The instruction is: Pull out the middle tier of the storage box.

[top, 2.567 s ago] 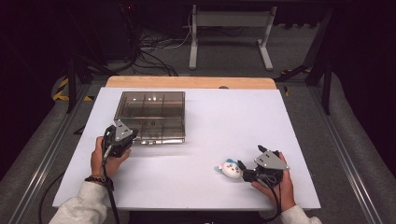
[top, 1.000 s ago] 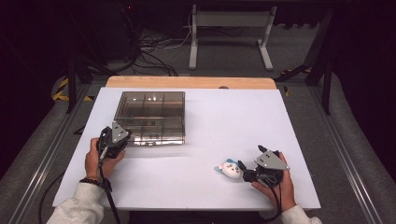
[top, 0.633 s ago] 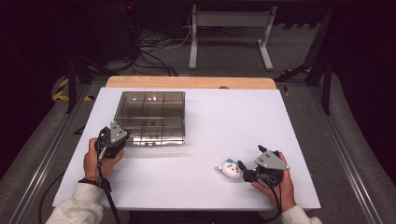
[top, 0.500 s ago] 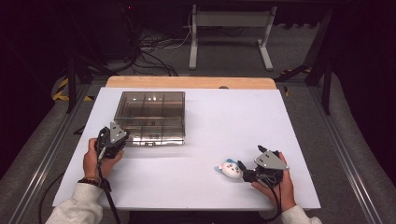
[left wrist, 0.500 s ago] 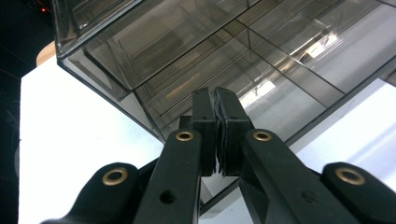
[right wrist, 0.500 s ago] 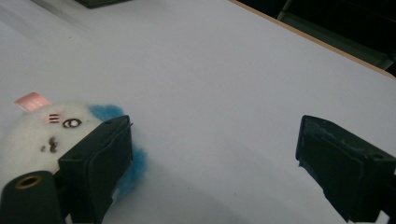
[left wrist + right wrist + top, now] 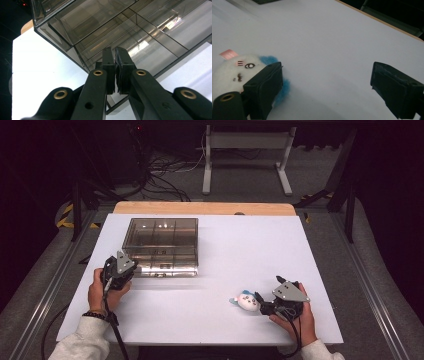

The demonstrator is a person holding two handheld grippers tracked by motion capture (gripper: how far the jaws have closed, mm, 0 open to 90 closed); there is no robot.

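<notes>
Left tongs (image 7: 115,72) now backed off the front-left corner of the smoky compartment box (image 7: 161,245), clenched on nothing. Probably done nudging it. Right tongs (image 7: 325,87) spread wide, parked beside the little plush toy (image 7: 246,300) on the white surface (image 7: 250,250), not gripping it. Grabbing the plush probably next.
</notes>
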